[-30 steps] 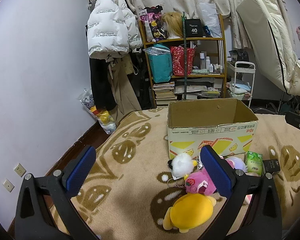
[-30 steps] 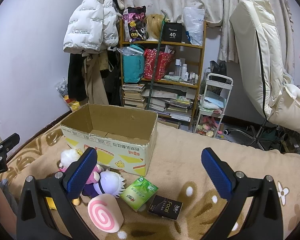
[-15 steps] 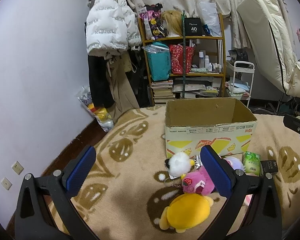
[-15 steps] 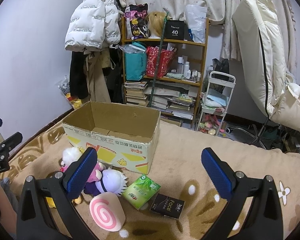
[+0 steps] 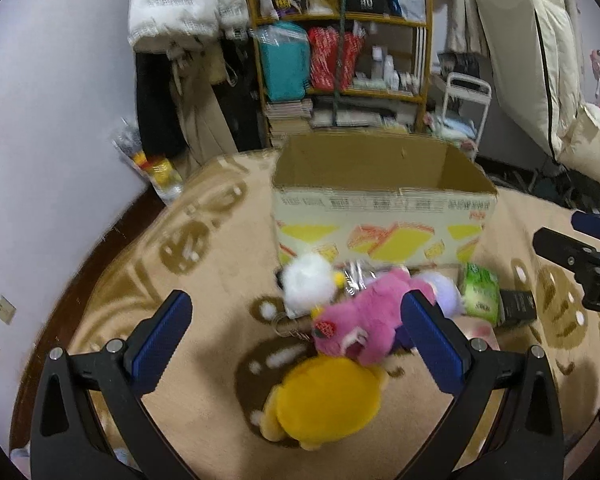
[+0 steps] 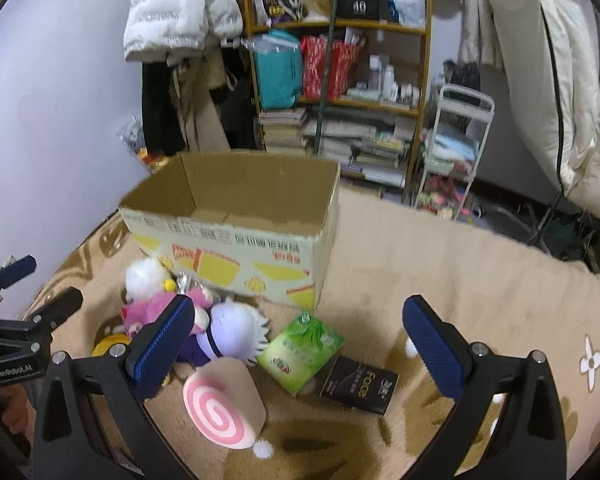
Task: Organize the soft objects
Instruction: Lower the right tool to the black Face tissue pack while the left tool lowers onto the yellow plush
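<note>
Nothing sorted yet: open cardboard box [image 6: 236,216] looks empty, yellow plush [image 5: 328,396], pink plush [image 5: 360,320] and pink-swirl roll cushion [image 6: 220,404] lie on the blanket, left gripper [image 5: 296,336] and right gripper [image 6: 296,340] spread wide, holding nothing

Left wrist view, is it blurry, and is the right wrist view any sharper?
Left wrist view: motion-smeared; the cardboard box print and pink plush are soft, while the left hand-held gripper is crisp. Right wrist view: sharper up close; the black box lettering reads clearly, though the shelf is slightly smeared. Both views bend straight lines, fisheye style, with dark corners.
</note>
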The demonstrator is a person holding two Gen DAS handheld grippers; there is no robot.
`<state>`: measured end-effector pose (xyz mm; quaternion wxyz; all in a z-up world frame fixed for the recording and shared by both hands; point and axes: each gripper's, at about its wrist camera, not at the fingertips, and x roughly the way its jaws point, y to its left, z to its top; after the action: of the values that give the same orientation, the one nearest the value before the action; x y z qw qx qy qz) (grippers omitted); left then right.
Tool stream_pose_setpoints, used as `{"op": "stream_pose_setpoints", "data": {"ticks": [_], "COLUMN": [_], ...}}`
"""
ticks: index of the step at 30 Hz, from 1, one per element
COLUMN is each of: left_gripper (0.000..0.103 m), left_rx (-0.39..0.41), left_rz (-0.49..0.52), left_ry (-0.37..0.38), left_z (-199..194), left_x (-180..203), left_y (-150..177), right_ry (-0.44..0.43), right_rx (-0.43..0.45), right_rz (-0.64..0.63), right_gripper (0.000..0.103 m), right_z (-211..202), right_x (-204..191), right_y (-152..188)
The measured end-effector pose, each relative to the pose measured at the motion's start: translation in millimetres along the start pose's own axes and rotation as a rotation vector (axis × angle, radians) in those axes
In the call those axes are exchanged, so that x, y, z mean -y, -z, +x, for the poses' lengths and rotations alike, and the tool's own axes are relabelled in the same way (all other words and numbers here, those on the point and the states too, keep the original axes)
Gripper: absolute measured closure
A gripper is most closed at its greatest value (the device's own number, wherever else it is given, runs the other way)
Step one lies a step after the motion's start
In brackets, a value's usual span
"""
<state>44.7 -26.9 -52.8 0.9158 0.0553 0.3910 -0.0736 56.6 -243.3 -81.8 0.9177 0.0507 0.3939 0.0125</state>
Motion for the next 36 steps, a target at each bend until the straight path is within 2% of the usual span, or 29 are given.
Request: {"op": "stream_pose_setpoints", "data": {"ticks": [8,12,15,17,20,22,23,26,28,36], "left_gripper": [0.0,0.0,0.0,0.001,0.001,0.001,0.001,0.001,0.001,0.001], "left_rx": [-0.177,-0.273,-0.339,-0.364,-0.413,-0.439,-0.457,-0.488,-0.505,-0.555], "left_rz": [-0.016,-0.007,0.004,0.01,0.015,0.017,0.007,0.017,0.031,0.061], "left_ry": [0.068,0.074,0.082,0.078,0.074,0.072,0.05,0.052,0.049,0.025], "left_z": [40,59,72,77,87,90,92,98,101,110], "left_x": [6,10,14,15,18,18,18,21,25,38], "left_y": [11,19,25,27,32,34,35,38,40,46], "right_ry": [-0.027,-0.011,0.032,0.052,0.063,0.073,0.077,0.101,0.117,0.118], "right_rx": [-0.184,-0.251,-0.282,-0.298,-0.331,-0.338,-0.341,-0.359,-0.383,-0.499], "right_rz": [0.059,0.084,0.084,0.086,0.105,0.114,0.12,0.146,0.166,0.225], "right_gripper": [0.0,0.0,0.0,0.001,0.008,0.018,0.019,0.021,0.027,0.028], "right_z": [38,54,63,68,75,77,78,81,85,108], "right_x": [15,22,28,31,37,40,43,51,58,76], "right_y": [14,20,23,25,27,27,28,30,32,44]}}
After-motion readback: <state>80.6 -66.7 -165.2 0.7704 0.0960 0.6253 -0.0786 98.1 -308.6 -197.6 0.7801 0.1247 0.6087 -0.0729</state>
